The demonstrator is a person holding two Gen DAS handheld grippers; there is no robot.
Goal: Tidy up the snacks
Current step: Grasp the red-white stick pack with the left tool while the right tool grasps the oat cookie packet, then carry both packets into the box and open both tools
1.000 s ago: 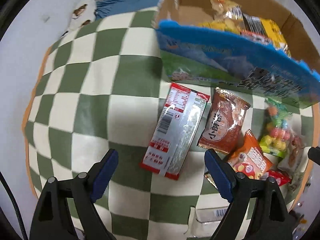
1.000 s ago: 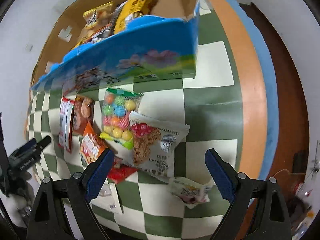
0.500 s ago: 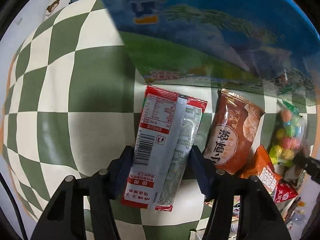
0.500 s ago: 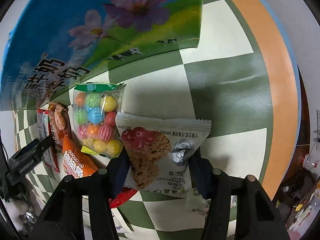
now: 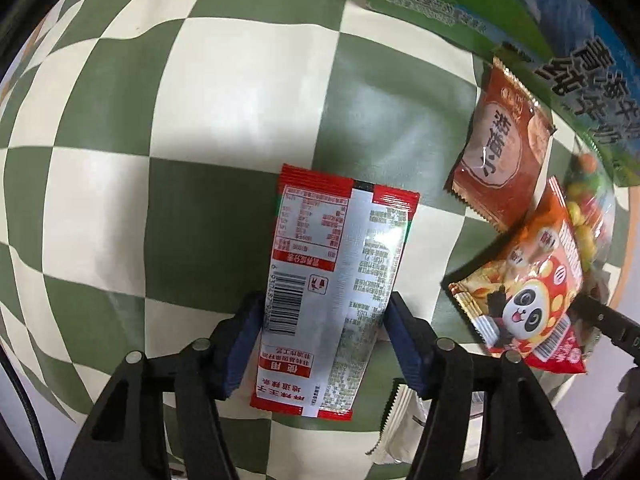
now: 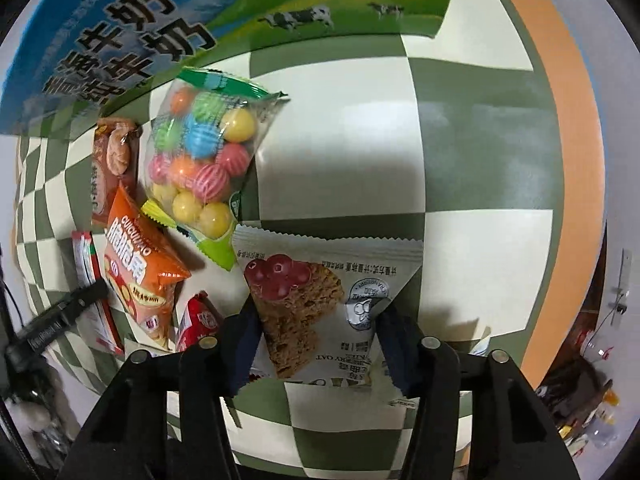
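Note:
My left gripper (image 5: 324, 336) is shut on a red and silver snack packet (image 5: 336, 280), its blue pads pressing both long sides, and the packet is shifted left of the other snacks. My right gripper (image 6: 316, 344) is shut on a white oat cookie packet (image 6: 320, 296). A brown pastry packet (image 5: 500, 160), an orange panda chip bag (image 5: 532, 280) and a bag of coloured candy balls (image 6: 200, 160) lie on the checkered cloth (image 5: 200, 120). The blue and green milk carton box (image 6: 180, 20) stands just behind them.
A small red packet (image 6: 200, 320) lies beside the orange chip bag (image 6: 136, 264). A white packet (image 5: 400, 428) lies under my left gripper's right finger. The cloth's orange border (image 6: 560, 120) and the table edge run along the right.
Both grippers came down from open above the snacks and closed, the left on the red and silver packet, the right on the oat cookie packet. The left packet has shifted left, away from the brown packet.

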